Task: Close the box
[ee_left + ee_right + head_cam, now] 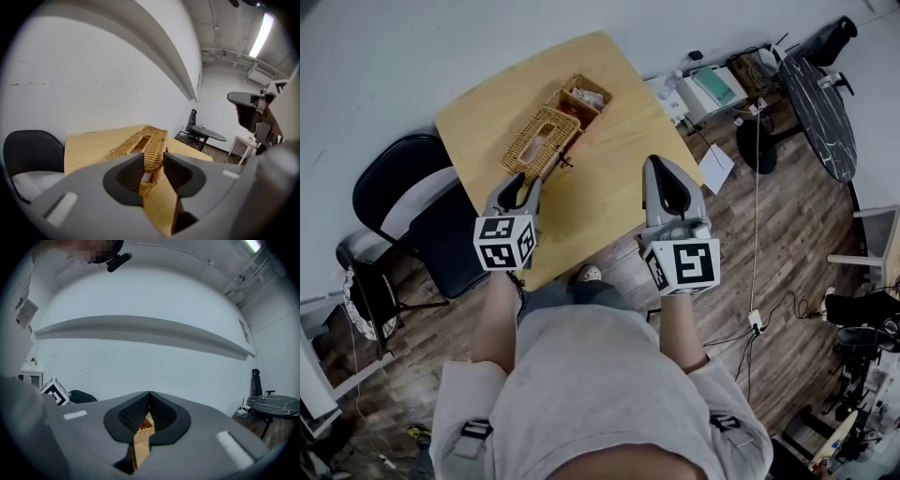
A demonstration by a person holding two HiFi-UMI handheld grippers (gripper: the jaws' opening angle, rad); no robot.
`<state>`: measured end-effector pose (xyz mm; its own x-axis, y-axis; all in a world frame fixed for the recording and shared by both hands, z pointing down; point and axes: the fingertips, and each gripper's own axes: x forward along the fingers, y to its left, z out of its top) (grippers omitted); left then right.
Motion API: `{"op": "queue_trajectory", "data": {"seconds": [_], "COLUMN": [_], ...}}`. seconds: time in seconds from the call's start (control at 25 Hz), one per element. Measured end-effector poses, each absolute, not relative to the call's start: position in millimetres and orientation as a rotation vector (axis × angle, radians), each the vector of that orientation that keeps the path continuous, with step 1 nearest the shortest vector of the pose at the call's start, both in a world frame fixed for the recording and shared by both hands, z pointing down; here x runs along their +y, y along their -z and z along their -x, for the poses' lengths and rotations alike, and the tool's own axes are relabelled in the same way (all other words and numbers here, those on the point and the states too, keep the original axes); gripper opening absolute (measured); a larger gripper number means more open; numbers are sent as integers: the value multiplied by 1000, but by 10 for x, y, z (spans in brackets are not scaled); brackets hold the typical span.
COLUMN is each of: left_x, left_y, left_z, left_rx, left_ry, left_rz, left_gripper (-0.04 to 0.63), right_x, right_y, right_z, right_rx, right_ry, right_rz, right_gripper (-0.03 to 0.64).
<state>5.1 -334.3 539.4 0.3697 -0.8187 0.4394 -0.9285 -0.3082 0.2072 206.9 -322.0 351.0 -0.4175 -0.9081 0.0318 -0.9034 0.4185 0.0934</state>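
A wicker box (583, 97) stands open on the yellow wooden table (609, 187), with white and red contents inside. Its woven lid (541, 141) lies folded back flat on the table, towards me. My left gripper (525, 180) is at the lid's near end with its jaws open. In the left gripper view the lid (152, 140) shows in the gap between the fingers (180, 171), and I cannot tell if they touch it. My right gripper (661, 161) hovers over the table's near right edge, shut and empty. The box (143, 434) peeks through below its closed tips (149, 392).
A black chair (403, 202) stands at the table's left side. On the floor to the right lie a sheet of paper (715, 167), cables and devices (712, 89). A dark round table (818, 112) is at the far right. The person's foot (589, 274) is under the near edge.
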Motion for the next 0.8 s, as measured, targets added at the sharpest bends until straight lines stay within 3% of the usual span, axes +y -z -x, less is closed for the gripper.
{"op": "queue_trajectory", "data": {"seconds": [0.8], "left_x": [-3222], "left_y": [-5807], "left_z": [-43], "left_rx": [-1494], "left_ry": [-432], "left_rz": [-2132], "left_gripper": [150], "right_x": [-3169], "right_y": [-3522], "right_z": [-2076], "right_rx": [-2582], "right_ry": [92], "right_rz": [-1649], "right_gripper": [3]}}
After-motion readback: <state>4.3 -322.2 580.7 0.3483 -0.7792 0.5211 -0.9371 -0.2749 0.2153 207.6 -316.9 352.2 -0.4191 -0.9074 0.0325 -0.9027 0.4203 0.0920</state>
